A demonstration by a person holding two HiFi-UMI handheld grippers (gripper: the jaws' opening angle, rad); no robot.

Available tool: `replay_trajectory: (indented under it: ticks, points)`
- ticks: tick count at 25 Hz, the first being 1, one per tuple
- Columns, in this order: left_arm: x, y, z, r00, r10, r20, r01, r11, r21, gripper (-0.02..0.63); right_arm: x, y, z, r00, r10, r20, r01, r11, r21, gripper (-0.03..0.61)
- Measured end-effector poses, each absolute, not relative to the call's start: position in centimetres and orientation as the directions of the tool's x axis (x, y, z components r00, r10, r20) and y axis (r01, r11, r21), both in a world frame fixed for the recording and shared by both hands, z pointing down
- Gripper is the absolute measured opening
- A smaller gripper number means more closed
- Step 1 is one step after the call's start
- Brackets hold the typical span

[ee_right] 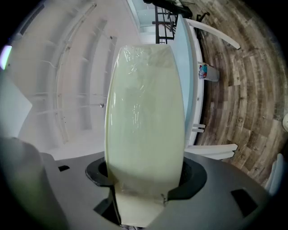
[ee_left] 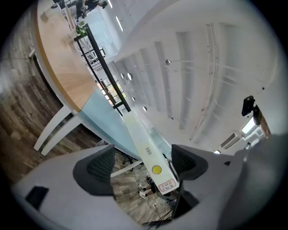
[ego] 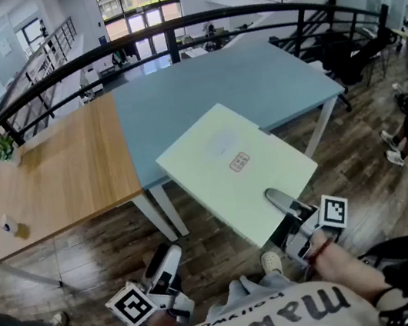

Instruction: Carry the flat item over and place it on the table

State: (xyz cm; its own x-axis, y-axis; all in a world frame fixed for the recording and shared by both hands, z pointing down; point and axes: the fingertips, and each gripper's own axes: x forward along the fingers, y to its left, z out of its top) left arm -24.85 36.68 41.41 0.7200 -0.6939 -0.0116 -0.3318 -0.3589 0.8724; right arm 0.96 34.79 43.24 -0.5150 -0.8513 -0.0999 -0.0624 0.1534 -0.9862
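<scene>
Blue table (ego: 237, 82) straight ahead of my right gripper (ego: 285, 202), clamped on near edge of flat item (ego: 229, 169); long axis runs forward toward tabletop. My left gripper (ego: 164, 271) empty, jaws apart.

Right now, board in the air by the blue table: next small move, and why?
Probably carry the pale green board forward over the blue table before lowering. The right gripper clamps its near edge, and most of it hangs over the floor, short of the tabletop. The left gripper is open and empty.
</scene>
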Motion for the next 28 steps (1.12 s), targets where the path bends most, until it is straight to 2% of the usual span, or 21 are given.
replay_trajectory:
  ticks: [3,4,7,8,16,28]
  points:
    - [-25.7,37.3,40.7,0.735,-0.677,-0.033,-0.336,-0.406,0.850,0.309,0.8,35.0,43.1,-0.495,-0.863,-0.105,-0.063,0.156,-0.986,0.301]
    - [-25.9,37.4,40.5,0.736,-0.676,-0.040,-0.344,-0.424,0.838,0.264,0.7,35.0,43.1,-0.488,-0.866,-0.108,-0.061,0.157,-0.986,0.302]
    - [-26.8,37.5,40.0,0.725,-0.687,-0.053,-0.395,-0.478,0.785,0.075,1.0,35.2,43.3,-0.468,-0.877,-0.109,-0.058,0.153,-0.987,0.302]
    - [-26.9,37.5,40.0,0.722,-0.690,-0.049,-0.412,-0.486,0.771,0.054,1.2,35.2,43.4,-0.462,-0.881,-0.105,-0.058,0.149,-0.987,0.302]
    - [-25.7,35.8,40.2,0.715,-0.698,-0.033,-0.443,-0.490,0.751,0.040,3.3,32.1,44.4,-0.434,-0.894,-0.111,-0.029,0.137,-0.990,0.307]
    - [-21.1,23.2,38.2,0.671,-0.739,0.060,-0.573,-0.466,0.674,0.029,7.5,18.2,43.1,-0.439,-0.890,-0.122,-0.006,0.139,-0.990,0.305]
